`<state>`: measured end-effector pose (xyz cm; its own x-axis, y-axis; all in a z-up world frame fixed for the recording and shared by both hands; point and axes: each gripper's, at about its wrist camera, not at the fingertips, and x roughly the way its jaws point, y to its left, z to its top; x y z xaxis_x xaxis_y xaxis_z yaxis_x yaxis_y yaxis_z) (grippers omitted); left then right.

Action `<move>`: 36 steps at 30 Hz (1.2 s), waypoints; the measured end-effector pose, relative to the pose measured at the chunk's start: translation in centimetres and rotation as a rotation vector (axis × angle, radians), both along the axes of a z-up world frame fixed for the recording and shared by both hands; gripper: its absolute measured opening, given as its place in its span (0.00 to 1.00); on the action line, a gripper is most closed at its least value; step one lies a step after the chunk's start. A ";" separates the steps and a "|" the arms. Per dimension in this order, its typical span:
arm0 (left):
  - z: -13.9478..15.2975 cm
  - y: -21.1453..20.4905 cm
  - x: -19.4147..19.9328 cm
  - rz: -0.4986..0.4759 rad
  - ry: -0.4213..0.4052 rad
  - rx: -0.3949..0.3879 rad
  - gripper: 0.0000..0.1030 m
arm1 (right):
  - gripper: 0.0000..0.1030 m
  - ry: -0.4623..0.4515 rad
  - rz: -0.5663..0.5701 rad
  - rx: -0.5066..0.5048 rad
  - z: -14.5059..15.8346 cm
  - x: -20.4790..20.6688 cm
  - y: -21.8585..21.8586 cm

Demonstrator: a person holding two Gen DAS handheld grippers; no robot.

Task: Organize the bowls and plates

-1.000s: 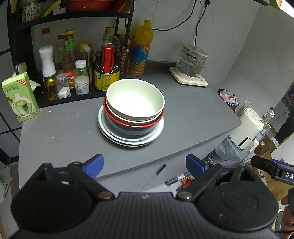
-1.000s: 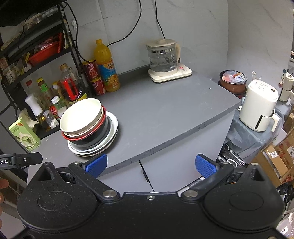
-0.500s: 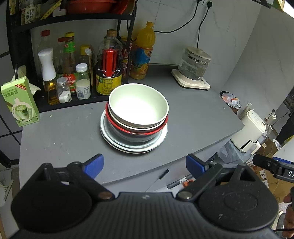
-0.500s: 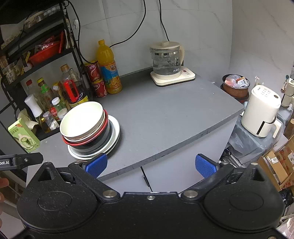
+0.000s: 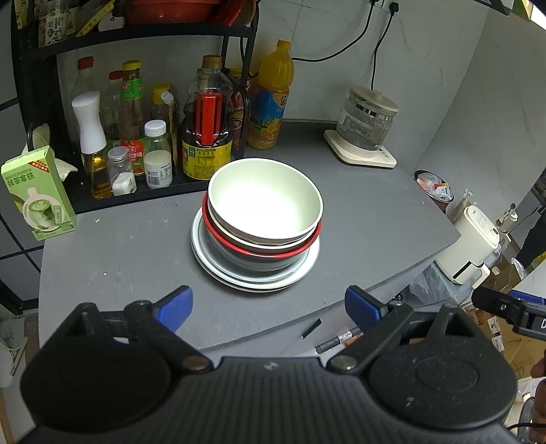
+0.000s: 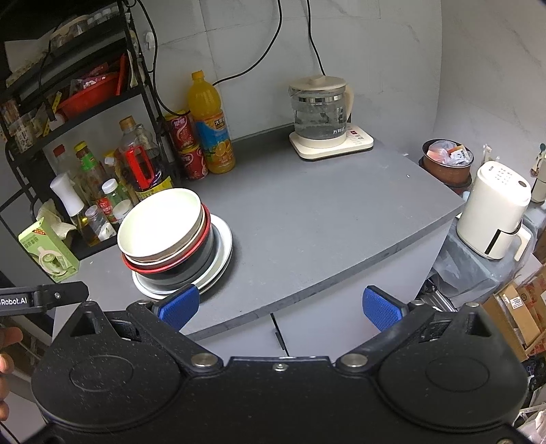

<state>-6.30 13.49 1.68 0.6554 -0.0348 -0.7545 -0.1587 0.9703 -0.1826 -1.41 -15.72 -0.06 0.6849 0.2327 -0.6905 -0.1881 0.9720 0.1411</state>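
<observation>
A matte grey worktop (image 5: 358,218) with a rounded front edge carries one stack of dishes: a smooth, round cream bowl (image 5: 266,199) nests on top, a red-rimmed bowl (image 5: 259,246) with a dark outer wall sits under it, and flat, pale, glossy plates (image 5: 252,278) lie at the bottom. The stack stands near the worktop's left-hand side, just in front of a black metal rack (image 5: 143,30) crowded with bottles. The left gripper (image 5: 269,307) hovers short of the stack, its blue, ribbed fingertips spread wide and holding nothing, the stack centred ahead between them. The right gripper (image 6: 278,307) is likewise spread and empty, with the stack (image 6: 174,239) ahead and to its left, just beyond the left fingertip. A glass kettle (image 6: 319,112) on a cream base stands well apart at the back.
</observation>
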 end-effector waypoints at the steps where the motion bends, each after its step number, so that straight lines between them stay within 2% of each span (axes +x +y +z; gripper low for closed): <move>1: 0.0 0.0 0.1 -0.002 0.000 0.000 0.92 | 1.00 0.001 0.001 0.000 0.0 0.0 0.0; 12: 0.1 0.3 0.8 -0.021 -0.009 0.013 0.92 | 1.00 -0.008 0.005 -0.008 0.2 0.4 0.5; 16: 0.1 0.4 0.8 -0.020 -0.008 0.004 0.92 | 1.00 0.018 0.001 0.029 0.2 0.6 0.3; 36: 0.2 -0.2 1.4 -0.039 -0.009 -0.005 0.92 | 1.00 0.013 -0.012 0.009 -0.1 0.5 0.3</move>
